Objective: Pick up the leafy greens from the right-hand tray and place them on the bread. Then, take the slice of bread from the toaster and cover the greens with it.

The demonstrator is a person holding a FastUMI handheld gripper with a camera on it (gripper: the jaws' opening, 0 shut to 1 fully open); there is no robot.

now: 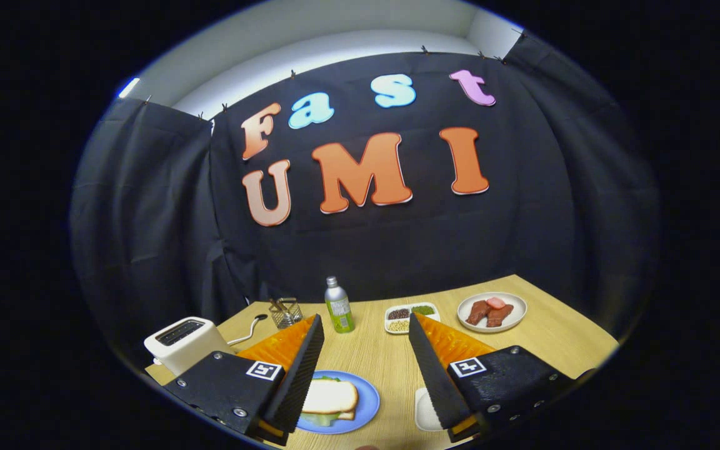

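A blue plate lies on the wooden table just beside my left finger. On it a slice of bread lies over leafy greens that peek out at its edges, with another bread slice under them. The white toaster stands to the left, beyond my left finger, its slot dark. My gripper hangs above the table, open wide, with nothing between its fingers. A white tray shows partly beside my right finger; what it holds is hidden.
A green-labelled bottle stands beyond the fingers at mid table. A wire basket sits to its left. A white dish of seeds and a round plate of meat pieces lie to the right. The toaster's cord trails on the table.
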